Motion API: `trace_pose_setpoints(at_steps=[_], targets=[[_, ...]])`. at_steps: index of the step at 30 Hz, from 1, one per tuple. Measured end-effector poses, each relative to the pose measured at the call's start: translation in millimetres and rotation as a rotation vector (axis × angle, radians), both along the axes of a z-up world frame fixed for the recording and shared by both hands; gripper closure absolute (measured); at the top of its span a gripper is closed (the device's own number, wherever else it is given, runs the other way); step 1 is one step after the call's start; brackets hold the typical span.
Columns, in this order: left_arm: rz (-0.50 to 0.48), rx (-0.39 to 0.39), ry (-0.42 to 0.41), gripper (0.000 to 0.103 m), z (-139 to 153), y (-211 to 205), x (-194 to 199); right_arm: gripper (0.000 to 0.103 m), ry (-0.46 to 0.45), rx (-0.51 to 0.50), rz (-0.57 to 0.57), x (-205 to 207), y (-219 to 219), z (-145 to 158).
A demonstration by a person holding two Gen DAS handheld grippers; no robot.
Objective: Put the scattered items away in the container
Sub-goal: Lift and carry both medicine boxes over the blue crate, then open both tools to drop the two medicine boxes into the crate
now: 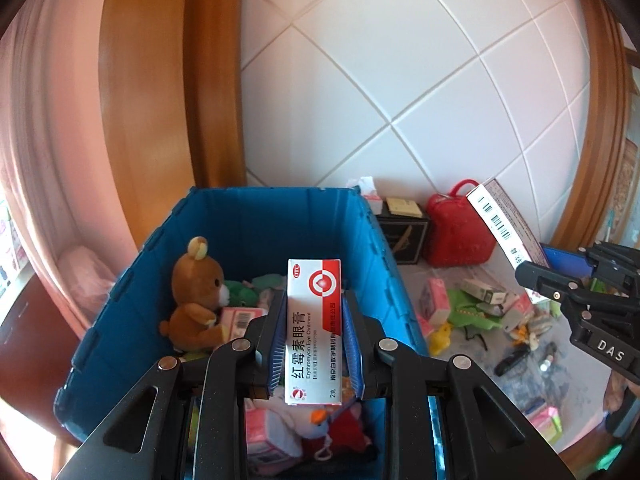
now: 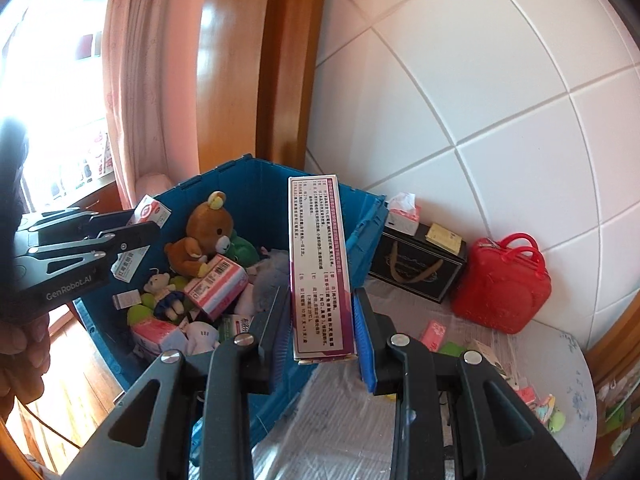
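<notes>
Left gripper (image 1: 314,340) clamps ointment box (image 1: 314,320) by long sides, above blue bin (image 1: 256,216). Right gripper (image 2: 322,336) clamps purple carton (image 2: 320,272) likewise, at bin edge. Both cartons: light, stiff card, crushable; broad faces offer best hold. More boxes and toys lie scattered on covered floor (image 2: 344,412); white tiled wall (image 1: 400,80) behind.

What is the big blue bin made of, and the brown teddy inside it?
The blue bin looks like hard, smooth plastic: its walls have stiff molded ribs and a slight shine. The brown teddy looks like soft plush fabric, with a fuzzy, matte surface and stitched, stuffed limbs.
</notes>
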State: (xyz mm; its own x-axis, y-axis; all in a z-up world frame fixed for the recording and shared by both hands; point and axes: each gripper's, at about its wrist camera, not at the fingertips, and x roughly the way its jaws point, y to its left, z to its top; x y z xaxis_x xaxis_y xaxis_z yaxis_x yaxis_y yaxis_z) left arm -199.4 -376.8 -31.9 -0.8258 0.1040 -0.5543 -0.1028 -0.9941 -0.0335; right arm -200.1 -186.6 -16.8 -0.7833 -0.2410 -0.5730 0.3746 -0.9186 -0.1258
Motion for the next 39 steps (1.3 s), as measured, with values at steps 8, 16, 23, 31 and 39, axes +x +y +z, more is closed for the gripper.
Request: trace_pose_setpoints(at_steps=[8, 16, 23, 31, 39], targets=[[0.063, 0.005, -0.021, 0.078, -5.8, -46.8, -13.8, 0.074, -0.012, -0.017, 0.069, -12.9, -47.4, -3.3], [0.112, 0.003, -0.019, 0.078, -4.0, -79.2, -25.0, 0.074, -0.029, -0.029, 0.094, -25.0, -71.2, -10.1], [0.125, -0.007, -0.02, 0.078, -5.1, -89.6, -35.7, 0.074, -0.036, -0.036, 0.104, -36.6, -81.8, -13.6], [0.133, -0.011, -0.019, 0.078, -4.6, -94.9, -44.5, 0.074, -0.041, -0.037, 0.109, -43.2, -88.5, -15.1], [0.196, 0.032, -0.017, 0.043, -6.3, -109.9, -48.1, 0.066, -0.024, -0.053, 0.13, -48.2, -97.1, -12.7]])
